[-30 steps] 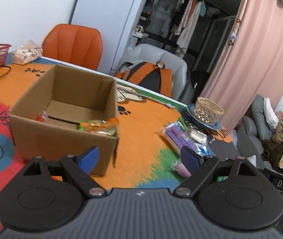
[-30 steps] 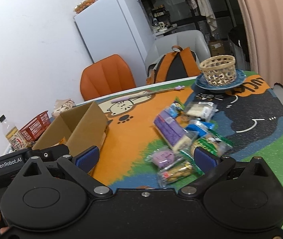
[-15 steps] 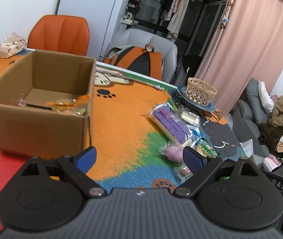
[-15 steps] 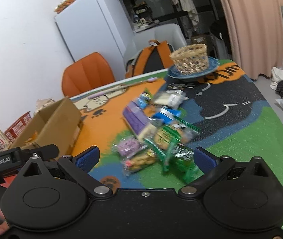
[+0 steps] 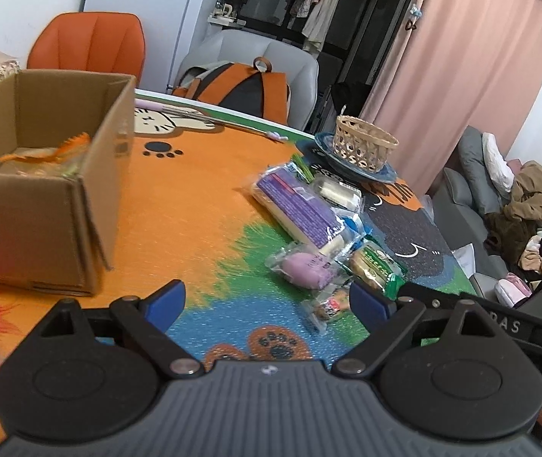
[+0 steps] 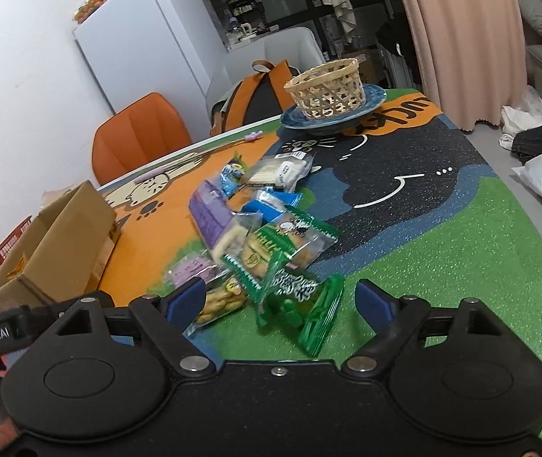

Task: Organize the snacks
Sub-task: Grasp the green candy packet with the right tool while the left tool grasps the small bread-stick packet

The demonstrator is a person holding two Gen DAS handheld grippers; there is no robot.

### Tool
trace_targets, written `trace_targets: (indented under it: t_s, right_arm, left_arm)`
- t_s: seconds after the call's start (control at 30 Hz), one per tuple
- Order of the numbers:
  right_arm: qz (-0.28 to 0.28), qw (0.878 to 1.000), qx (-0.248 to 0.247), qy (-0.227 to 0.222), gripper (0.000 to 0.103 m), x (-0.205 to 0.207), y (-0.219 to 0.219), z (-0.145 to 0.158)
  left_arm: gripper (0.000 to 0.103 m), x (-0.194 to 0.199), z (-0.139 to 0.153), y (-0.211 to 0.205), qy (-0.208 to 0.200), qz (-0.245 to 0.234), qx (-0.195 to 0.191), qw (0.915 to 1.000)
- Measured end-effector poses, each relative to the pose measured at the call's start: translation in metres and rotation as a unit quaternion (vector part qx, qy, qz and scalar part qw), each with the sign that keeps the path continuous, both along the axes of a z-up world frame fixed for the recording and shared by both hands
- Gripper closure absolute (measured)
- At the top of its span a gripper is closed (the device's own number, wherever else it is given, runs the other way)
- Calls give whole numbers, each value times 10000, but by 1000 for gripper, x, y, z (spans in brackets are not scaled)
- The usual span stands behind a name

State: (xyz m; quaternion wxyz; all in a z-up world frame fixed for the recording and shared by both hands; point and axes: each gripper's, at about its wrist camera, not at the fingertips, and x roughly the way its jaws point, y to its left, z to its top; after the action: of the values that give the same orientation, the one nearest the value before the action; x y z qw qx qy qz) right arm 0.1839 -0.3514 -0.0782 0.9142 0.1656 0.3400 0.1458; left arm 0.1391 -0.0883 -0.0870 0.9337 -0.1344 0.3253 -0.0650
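Note:
An open cardboard box [image 5: 42, 198] stands at the left with an orange-edged packet [image 5: 53, 152] inside. Right of it lies a pile of snacks: a long purple pack [image 5: 297, 205], a pink bun packet [image 5: 305, 270] and a green biscuit pack [image 5: 376, 270]. My left gripper [image 5: 267, 301] is open above the mat with nothing held, and a small packet [image 5: 328, 304] lies just ahead of its right finger. My right gripper [image 6: 280, 301] hovers low over a dark green packet [image 6: 297, 297]. Its jaws are closing with that packet between them, the pads clear of it.
A wicker basket [image 6: 328, 87] sits on a blue plate [image 6: 297, 120] at the table's far end. Behind the table are an orange chair [image 5: 88, 42] and a grey chair with a backpack [image 5: 244, 83]. The table's edge [image 6: 530, 205] curves along the right.
Both views have swung away from the box toward the snack pile and dropped closer to it. The right fingers have narrowed, and the dark green packet now lies between them.

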Motion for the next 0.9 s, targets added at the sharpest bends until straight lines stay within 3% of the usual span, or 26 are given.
trace_targets:
  t_s: [0.1, 0.23, 0.33, 0.9]
  right_arm:
    - [69, 10000, 5, 56, 27, 7, 2, -4]
    - [174, 9994, 173, 243, 55, 12, -1, -14]
    - [228, 9991, 268, 232, 63, 10, -7, -15]
    - [-52, 9992, 338, 210, 64, 0, -41, -14]
  left_arm:
    - [11, 4, -4, -6, 19, -38, 4, 10000]
    - [12, 10, -7, -12, 45, -37, 30, 10000]
    - [13, 13, -8, -17, 27, -68, 50, 10000]
    - [18, 25, -24, -54, 62, -434, 108, 9990]
